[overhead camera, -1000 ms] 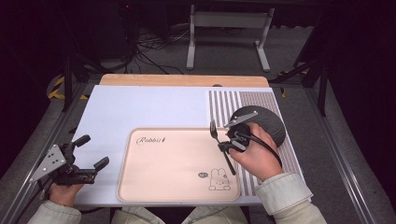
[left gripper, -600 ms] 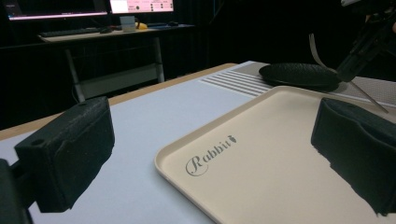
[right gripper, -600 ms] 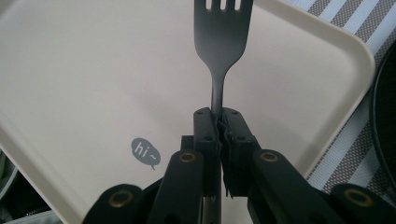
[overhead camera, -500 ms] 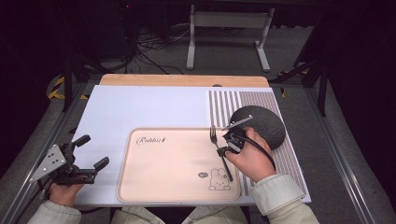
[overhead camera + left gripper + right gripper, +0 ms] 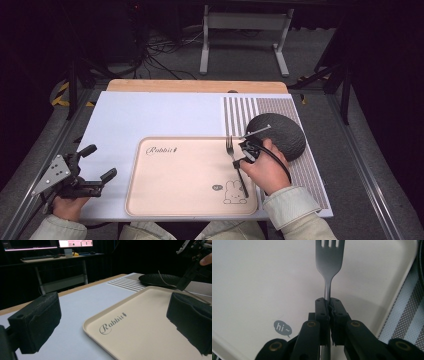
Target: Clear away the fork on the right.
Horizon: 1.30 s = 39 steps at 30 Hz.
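A grey metal fork (image 5: 236, 162) hangs over the right part of the beige tray (image 5: 185, 200), tines pointing away from the person. My right gripper (image 5: 246, 152) is shut on its neck; in the right gripper view the jaws pinch the fork (image 5: 330, 260) just below the tines, at the right gripper's (image 5: 328, 307) tip. My left gripper (image 5: 95, 162) rests at the table's left front, open and holding nothing. In the left gripper view its pads (image 5: 37, 320) stand wide apart over the tray (image 5: 140, 322), with the fork (image 5: 165, 281) farther off.
A black round plate (image 5: 280, 131) sits on a striped placemat (image 5: 272, 107) right of the tray. A white mat (image 5: 150, 115) covers the table. The tray carries "Rabbit" lettering, a rabbit drawing and a "hi~" bubble (image 5: 282, 328).
My right gripper has carried the fork slightly left and toward the person, off the plate's edge and over the tray. The left gripper has not moved.
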Tool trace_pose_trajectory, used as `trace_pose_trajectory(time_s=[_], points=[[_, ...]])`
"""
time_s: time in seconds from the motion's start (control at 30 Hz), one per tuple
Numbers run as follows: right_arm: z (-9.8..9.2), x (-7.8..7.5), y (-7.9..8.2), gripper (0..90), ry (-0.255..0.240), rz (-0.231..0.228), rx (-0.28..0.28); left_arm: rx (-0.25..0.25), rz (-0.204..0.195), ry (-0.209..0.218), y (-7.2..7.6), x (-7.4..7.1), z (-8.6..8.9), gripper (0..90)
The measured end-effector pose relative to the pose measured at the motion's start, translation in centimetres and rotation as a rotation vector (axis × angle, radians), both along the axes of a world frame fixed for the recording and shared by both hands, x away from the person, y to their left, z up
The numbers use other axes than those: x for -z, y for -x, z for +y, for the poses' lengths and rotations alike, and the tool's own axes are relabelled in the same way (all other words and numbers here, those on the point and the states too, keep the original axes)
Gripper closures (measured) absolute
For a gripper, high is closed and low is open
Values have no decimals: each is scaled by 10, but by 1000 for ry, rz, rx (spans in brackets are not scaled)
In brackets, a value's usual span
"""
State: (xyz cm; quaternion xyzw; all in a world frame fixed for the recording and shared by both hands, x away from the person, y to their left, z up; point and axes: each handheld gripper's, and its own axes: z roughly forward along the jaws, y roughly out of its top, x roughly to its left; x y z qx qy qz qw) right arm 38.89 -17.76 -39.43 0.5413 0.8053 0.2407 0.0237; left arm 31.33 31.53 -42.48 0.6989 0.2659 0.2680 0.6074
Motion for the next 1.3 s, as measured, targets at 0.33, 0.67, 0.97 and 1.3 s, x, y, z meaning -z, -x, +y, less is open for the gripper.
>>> trace_pose_trajectory(time_s=[0.33,0.67,0.97,1.3], points=[[0,11,-8,861,-6,41,112,1,0,3,0,0,0,3],[-2,18,-12,858,-8,69,167,-1,1,2,0,0,0,3],[-2,22,-13,856,7,86,175,1,0,1,0,0,0,3],[-6,24,-14,779,-4,84,193,2,1,2,0,0,0,3]])
